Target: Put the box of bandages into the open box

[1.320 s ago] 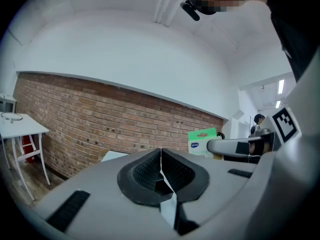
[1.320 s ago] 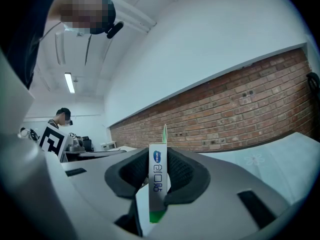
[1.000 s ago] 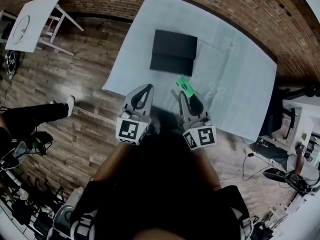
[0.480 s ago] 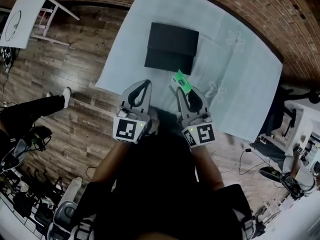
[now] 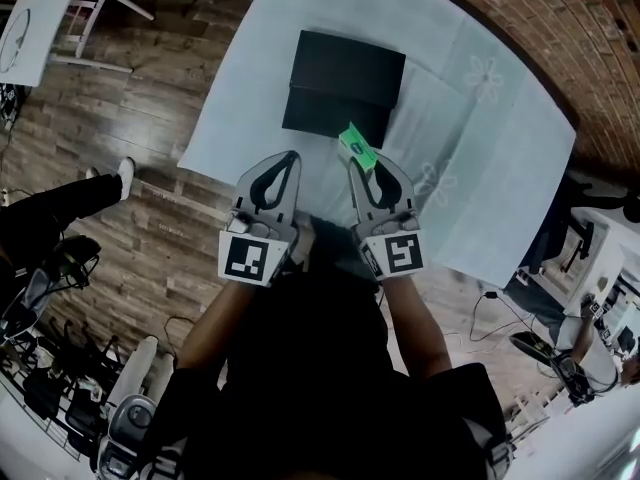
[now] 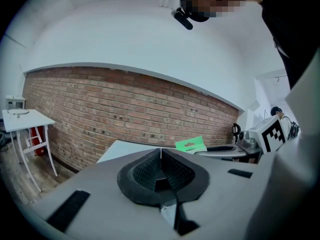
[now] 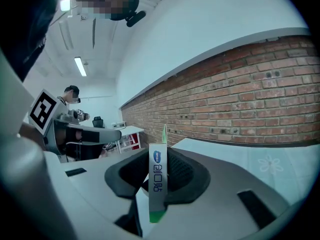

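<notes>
The black open box (image 5: 345, 83) lies on the table's pale cloth (image 5: 480, 158), its lid flap toward me. A green and white box of bandages (image 5: 356, 148) stands on its narrow edge between the jaws of my right gripper (image 5: 358, 160), which is shut on it just short of the black box's near edge. In the right gripper view the box of bandages (image 7: 157, 176) shows blue print and sits clamped by the black pads. My left gripper (image 5: 287, 160) hovers to the left of it, jaws together with nothing in them. In the left gripper view its pads (image 6: 145, 171) meet along a thin line.
A small white side table (image 5: 30, 23) stands at the far left on the wooden floor. A person's dark trouser leg and white shoe (image 5: 110, 180) reach in from the left. Cables and gear (image 5: 560, 358) crowd the right. A brick wall (image 6: 125, 109) runs behind the table.
Both grippers have moved forward and lower toward the black box. The box of bandages, still in the right gripper, now sits close to the black box's near edge.
</notes>
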The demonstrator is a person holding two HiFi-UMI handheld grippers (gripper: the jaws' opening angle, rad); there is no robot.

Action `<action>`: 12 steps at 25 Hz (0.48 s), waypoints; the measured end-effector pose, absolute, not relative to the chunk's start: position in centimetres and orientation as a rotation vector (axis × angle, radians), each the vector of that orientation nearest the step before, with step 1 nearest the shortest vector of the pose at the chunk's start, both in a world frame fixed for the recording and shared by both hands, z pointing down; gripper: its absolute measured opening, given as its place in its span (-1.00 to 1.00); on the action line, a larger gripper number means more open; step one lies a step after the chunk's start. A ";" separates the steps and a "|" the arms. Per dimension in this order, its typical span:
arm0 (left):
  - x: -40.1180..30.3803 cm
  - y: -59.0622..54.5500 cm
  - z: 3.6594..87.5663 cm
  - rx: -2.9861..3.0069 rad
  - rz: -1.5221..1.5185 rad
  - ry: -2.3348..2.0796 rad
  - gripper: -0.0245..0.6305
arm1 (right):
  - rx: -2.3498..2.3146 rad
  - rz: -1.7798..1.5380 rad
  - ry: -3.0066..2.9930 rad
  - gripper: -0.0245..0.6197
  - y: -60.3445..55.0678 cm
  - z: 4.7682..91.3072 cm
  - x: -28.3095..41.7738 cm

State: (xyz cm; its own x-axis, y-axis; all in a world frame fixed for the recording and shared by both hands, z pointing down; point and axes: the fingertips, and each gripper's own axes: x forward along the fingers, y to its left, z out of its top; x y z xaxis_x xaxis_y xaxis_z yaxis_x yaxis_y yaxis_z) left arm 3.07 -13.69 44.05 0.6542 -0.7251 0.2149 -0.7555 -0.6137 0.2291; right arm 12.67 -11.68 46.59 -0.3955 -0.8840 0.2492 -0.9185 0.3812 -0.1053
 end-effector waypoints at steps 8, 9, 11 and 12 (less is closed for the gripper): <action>3.5 -15.3 45.6 2.558 0.150 -1.200 -0.82 | 1.588 0.268 -2.450 -0.60 -14.3 49.3 12.3; 3.5 -15.4 45.7 2.553 0.149 -1.205 -0.82 | 1.552 0.211 -2.428 -0.60 -14.4 50.0 12.2; 3.5 -15.4 46.0 2.543 0.149 -1.213 -0.82 | 1.455 0.104 -2.362 -0.60 -14.5 51.5 12.0; 3.5 -15.4 46.1 2.536 0.149 -1.215 -0.82 | 1.415 0.077 -2.332 -0.60 -14.5 52.3 12.0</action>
State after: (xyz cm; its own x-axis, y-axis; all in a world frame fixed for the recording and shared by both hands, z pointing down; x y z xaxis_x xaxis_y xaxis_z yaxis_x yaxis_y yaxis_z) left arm 3.49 -15.42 46.09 0.6320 -0.7398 0.2309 -0.7737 -0.5851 0.2431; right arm 12.00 -14.53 52.26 -0.4009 -0.8376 0.3711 -0.8602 0.4835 0.1619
